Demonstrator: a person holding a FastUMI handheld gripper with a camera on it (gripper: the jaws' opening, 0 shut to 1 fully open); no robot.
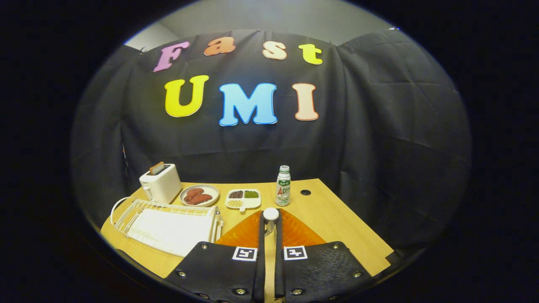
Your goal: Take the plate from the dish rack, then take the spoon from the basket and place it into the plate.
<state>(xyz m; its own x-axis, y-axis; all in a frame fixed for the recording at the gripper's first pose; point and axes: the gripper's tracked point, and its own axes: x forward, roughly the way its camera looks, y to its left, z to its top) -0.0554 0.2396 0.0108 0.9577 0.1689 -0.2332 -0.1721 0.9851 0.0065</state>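
Now up close: gripper (270, 223) nearly closed, its 2 fingers (320, 269) close together, pressing from both sides on the spoon (270, 214). Spoon standing straight along the gap between the fingers, with its round white end poking out just past the tips.

Right under and just ahead of the fingers, the orange plate (248, 233), lying flat on the table (337, 219). Part of it hidden behind the fingers. Spoon held above the plate; can't tell if touching it.

Off to the left of the plate, just beside it, the white dish rack (126, 210), with a flat white tray inside its wire sides.

Farther back, near the black cloth wall, 4 more things in a row. First on the left, a white toaster (160, 183) with a brown slice (156, 167) sticking out of the top. Next to it, a small round dish (199, 195) with red-brown food. Then a white snack tray (243, 199) with 4 little boxes, holding dark, green and pale bits. Then a small bottle (283, 185) with a white cap, standing up straight beyond the spoon's tip. Near the bottle, on its right, a little round hole (305, 192) in the table.
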